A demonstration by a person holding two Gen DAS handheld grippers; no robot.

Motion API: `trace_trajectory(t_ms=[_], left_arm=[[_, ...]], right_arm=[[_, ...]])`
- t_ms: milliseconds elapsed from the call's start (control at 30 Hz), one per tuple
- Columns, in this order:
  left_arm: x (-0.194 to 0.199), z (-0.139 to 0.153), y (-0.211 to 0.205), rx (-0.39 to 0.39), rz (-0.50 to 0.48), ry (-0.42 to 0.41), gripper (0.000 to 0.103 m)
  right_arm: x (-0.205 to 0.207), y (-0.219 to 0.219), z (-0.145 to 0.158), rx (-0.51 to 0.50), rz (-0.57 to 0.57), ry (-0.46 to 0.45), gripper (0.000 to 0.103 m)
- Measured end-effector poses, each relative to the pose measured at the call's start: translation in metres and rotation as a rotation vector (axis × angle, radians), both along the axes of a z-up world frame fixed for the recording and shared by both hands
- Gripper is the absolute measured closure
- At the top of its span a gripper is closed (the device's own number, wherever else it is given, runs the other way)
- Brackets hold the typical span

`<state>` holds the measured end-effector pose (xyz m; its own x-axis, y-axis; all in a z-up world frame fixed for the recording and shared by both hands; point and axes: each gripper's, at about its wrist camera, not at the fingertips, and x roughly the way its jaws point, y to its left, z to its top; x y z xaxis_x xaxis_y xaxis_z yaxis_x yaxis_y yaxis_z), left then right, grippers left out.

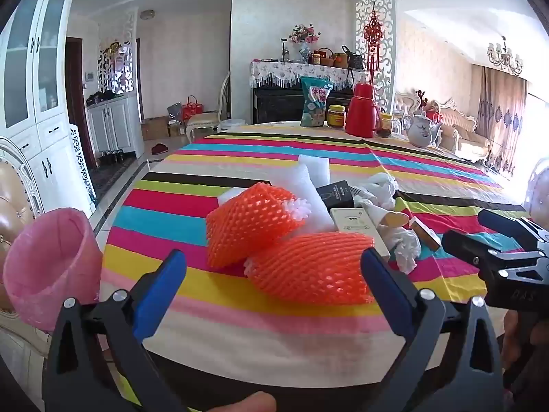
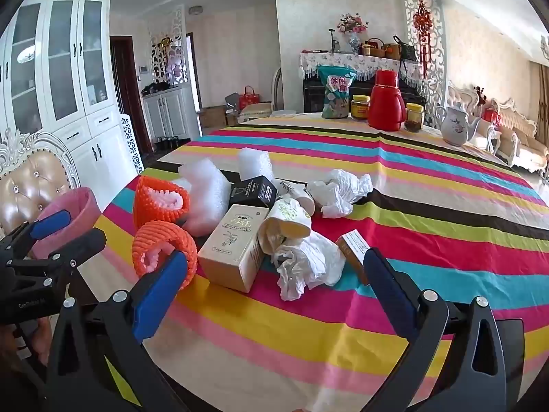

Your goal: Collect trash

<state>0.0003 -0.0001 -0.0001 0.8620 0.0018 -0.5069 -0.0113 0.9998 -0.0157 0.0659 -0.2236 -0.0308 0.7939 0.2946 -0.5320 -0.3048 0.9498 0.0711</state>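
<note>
Blue-padded fingers (image 1: 384, 295) of the left gripper (image 1: 272, 288) are spread wide with nothing held between them, hovering at the near edge of the striped tablecloth (image 1: 192, 288); two orange foam nets (image 1: 308, 267) are seen just ahead, one leaning on the other; the right gripper (image 2: 274, 288) is likewise held wide and empty, aimed at a crumpled tissue (image 2: 305, 261) beside a beige box (image 2: 230, 250); a pink trash bag (image 1: 51, 261) is seen off the table's left edge.

Foam nets (image 1: 291, 240), boxes (image 2: 233, 250), crumpled tissues (image 2: 308, 261) heaped mid-table
</note>
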Motion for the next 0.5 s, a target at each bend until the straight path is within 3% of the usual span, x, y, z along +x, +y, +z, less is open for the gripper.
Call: trace_trajectory(t_ms=[367,500], left_arm=[[0.006,-0.002,0.010,-0.023,-0.018,-0.006,0.005],[0.000,0.001,-0.001,0.002,-0.002,-0.013,0.005]], right_arm=[[-0.001,-0.001,0.001,0.014,0.001,-0.018,0.007],[-0.002,-0.002,0.002,0.017,0.002,-0.019,0.007]])
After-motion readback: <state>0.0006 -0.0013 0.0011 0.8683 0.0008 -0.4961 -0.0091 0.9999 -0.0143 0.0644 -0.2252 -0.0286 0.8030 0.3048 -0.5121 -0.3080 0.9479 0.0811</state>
